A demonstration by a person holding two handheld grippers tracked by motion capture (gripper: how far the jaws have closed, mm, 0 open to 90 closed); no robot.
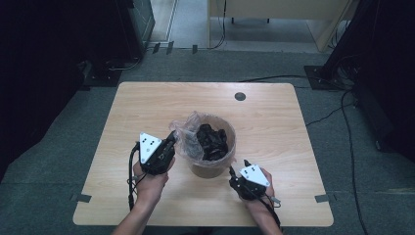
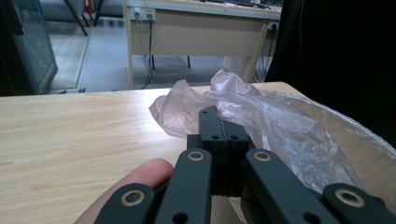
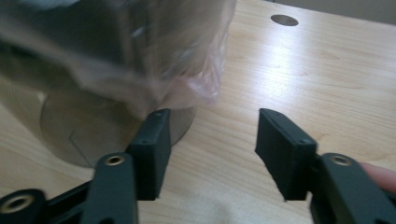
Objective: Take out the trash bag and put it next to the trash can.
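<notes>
The left gripper [image 1: 170, 138] is pinching the plastic liner [image 2: 261, 116] at the bin's [image 1: 211, 169] rim, while the right gripper [image 3: 210, 140], jaws gaping empty, is hovering just beside the bin's base.

Left tongs [image 1: 171, 138] gripping plastic liner [image 1: 185, 139] at bin [image 1: 209, 169] rim, right tongs [image 1: 238, 170] beside bin

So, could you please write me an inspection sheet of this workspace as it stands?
Surface: light wood table with a round grommet hole.
Job's things: brown bin lined with a clear plastic bag, dark contents inside.
Clutter: nothing seen.
Grippers: left gripper shut on the plastic bag's edge; right gripper open beside the bin's base, nothing between its jaws.
Cables: black cables on the floor beyond the table.
Surroundings: grey carpet, a desk behind.
</notes>
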